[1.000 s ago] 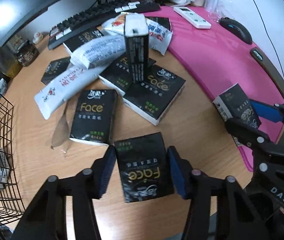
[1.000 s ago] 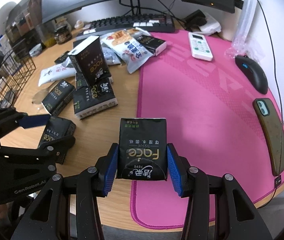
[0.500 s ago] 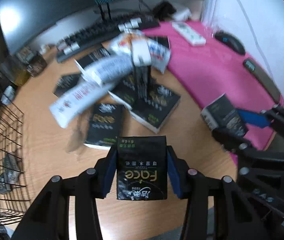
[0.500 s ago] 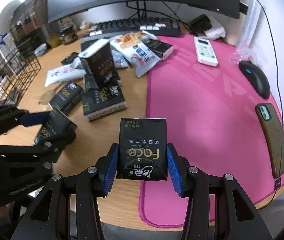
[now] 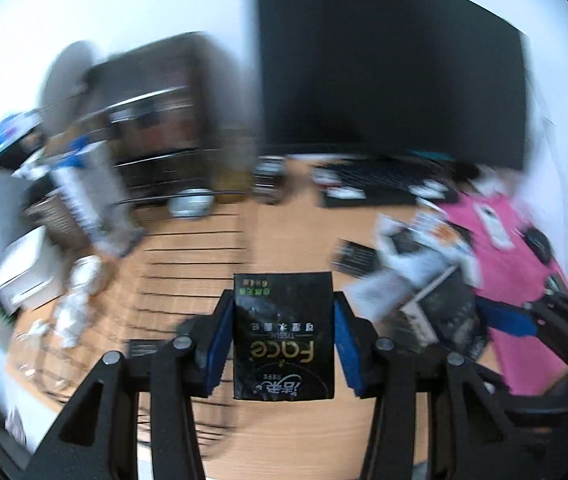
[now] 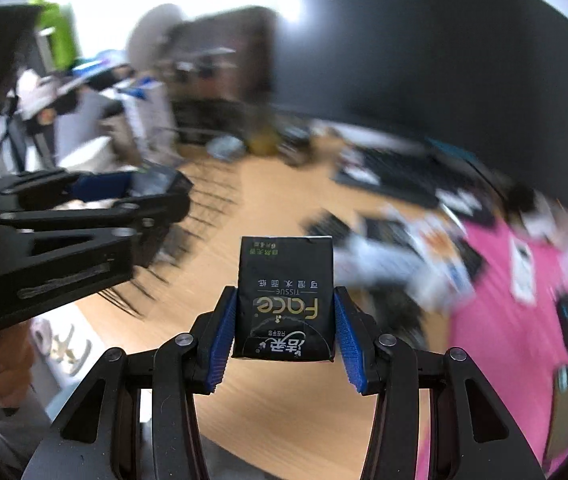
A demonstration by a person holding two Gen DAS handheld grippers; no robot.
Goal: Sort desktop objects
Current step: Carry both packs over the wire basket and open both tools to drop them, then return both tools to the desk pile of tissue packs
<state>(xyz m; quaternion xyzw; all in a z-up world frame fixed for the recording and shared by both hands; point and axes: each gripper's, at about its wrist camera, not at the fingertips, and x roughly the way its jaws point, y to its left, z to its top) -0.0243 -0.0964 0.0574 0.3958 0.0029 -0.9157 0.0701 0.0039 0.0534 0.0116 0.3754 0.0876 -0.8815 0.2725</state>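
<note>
My left gripper (image 5: 282, 344) is shut on a black Face tissue pack (image 5: 283, 332) and holds it in the air above the wooden desk. My right gripper (image 6: 284, 320) is shut on another black Face tissue pack (image 6: 285, 296), also lifted. In the right wrist view the left gripper (image 6: 124, 200) shows at the left with its pack (image 6: 156, 182) over a black wire basket (image 6: 200, 208). In the left wrist view the right gripper (image 5: 523, 320) shows at the right with its pack (image 5: 447, 316). Both views are blurred by motion.
A blurred pile of tissue packs and white snack bags (image 5: 411, 252) lies on the desk beside a pink mat (image 5: 515, 256). A keyboard (image 5: 379, 180) and monitor (image 5: 387, 68) stand behind. Wire basket bars (image 5: 188, 264) lie below left. A dark shelf (image 5: 156, 120) stands at the back left.
Both grippers have swung to the left with their tissue packs, away from the pile and toward the wire basket. The views have tilted up and blurred.
</note>
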